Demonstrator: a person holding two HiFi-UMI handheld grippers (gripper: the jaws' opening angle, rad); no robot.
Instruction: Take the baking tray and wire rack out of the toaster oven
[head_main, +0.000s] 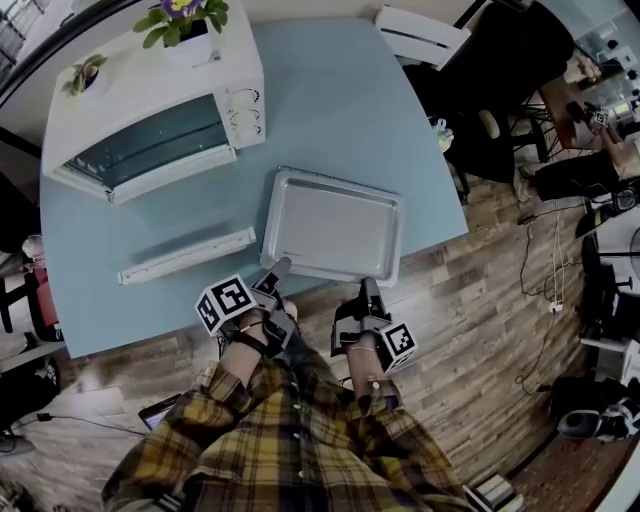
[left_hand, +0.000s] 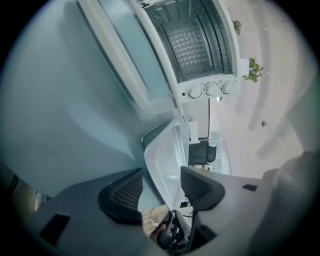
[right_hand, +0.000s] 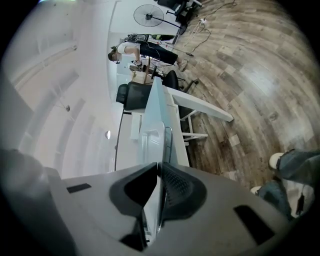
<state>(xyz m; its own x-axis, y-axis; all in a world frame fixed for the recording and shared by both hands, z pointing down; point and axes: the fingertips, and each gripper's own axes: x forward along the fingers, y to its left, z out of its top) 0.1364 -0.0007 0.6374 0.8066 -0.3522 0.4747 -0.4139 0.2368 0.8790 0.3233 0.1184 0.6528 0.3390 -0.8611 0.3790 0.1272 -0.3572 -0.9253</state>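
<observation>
Flat silver metal baking tray (head_main: 330, 225) is lying on the pale blue bench (head_main: 340, 100) at its near edge, outside the white toaster oven (head_main: 150, 95). Judging set-down nearly done.

Left tongs (left_hand: 162, 182) are standing wide, rim between pads but unpressed. Right tongs (right_hand: 159, 172) are pinching the rim.

Next: releasing right, then reaching for the wire rack, probably inside.

Dropped oven door (head_main: 185, 255) is lying just left of the tray; bench beyond is offering room.

Office-like work room: wood-pattern floor (head_main: 470, 300), black office chair (right_hand: 134, 96), cluttered desk (head_main: 590, 105), loose cables (head_main: 553, 265), standing fan (right_hand: 149, 15), toaster oven (head_main: 150, 110) on blue table (head_main: 330, 100).
</observation>
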